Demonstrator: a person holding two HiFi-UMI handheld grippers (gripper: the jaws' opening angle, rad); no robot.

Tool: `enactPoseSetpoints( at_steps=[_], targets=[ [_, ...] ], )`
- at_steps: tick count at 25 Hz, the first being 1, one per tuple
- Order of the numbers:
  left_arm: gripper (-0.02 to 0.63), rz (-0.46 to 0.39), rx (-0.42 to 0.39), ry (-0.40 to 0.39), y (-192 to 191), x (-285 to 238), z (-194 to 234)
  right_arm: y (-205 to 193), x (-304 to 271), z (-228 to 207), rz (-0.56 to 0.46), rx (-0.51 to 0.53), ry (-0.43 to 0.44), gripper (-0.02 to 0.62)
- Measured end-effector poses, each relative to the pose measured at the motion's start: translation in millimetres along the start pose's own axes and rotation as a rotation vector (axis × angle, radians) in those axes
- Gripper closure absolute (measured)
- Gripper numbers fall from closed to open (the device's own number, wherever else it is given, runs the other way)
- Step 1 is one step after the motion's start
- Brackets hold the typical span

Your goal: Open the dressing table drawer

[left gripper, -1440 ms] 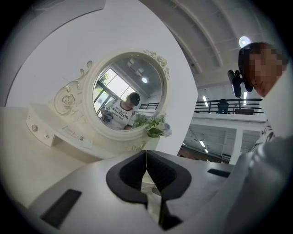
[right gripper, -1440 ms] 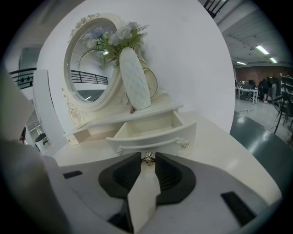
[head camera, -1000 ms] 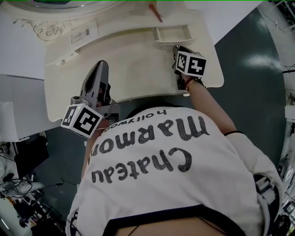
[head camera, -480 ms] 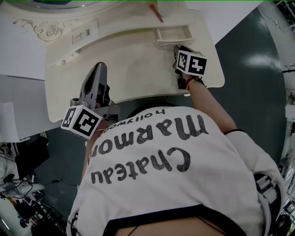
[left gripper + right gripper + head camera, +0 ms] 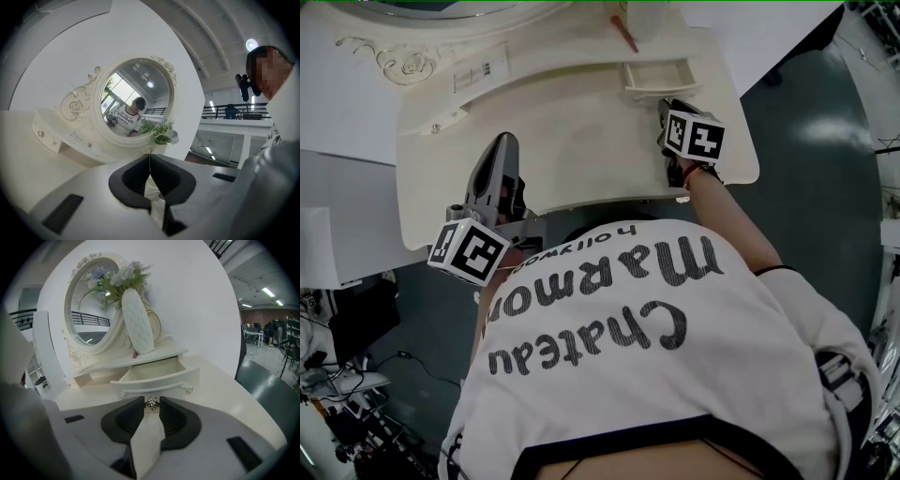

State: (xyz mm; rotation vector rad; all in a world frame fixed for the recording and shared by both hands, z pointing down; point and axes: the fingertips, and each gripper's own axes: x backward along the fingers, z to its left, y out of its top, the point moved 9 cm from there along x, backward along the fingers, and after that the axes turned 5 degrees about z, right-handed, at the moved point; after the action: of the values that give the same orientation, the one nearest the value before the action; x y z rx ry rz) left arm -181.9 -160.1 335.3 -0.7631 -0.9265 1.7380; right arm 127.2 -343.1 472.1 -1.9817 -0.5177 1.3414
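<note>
The cream dressing table (image 5: pixel 581 141) has a small right-hand drawer (image 5: pixel 656 75) that stands pulled out, and its inside looks empty (image 5: pixel 154 373). My right gripper (image 5: pixel 151 405) is shut on the drawer's round metal knob (image 5: pixel 151 403), which sits between the fingertips. In the head view that gripper (image 5: pixel 666 103) reaches the drawer front from below. Over the table's left half my left gripper (image 5: pixel 504 142) hovers, held level. Its jaws (image 5: pixel 150 159) meet with nothing between them.
An oval mirror (image 5: pixel 133 103) with carved trim stands at the back. A white ribbed vase (image 5: pixel 137 319) with flowers stands on the shelf above the open drawer. A red thing (image 5: pixel 623 30) lies beside it. A second, closed drawer (image 5: pixel 47 138) sits at the left.
</note>
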Motion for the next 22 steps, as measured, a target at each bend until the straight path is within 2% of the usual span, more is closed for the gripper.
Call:
enactPoseSetpoints(
  at_steps=[5,12,22],
  targets=[
    [0.583,-0.011,0.002,0.007,1,7,4,-3,0,-1,-0.018,0.011,0.005,0.489],
    [0.583,-0.014,0.002,0.02,2,26,7,-3,1,-3,-0.017,-0.041,0.024,0.481],
    [0.583,-0.031,-0.03,-0.011,33,60,14,22,47,20,-0.143,-0.113,-0.021,0.459]
  ],
)
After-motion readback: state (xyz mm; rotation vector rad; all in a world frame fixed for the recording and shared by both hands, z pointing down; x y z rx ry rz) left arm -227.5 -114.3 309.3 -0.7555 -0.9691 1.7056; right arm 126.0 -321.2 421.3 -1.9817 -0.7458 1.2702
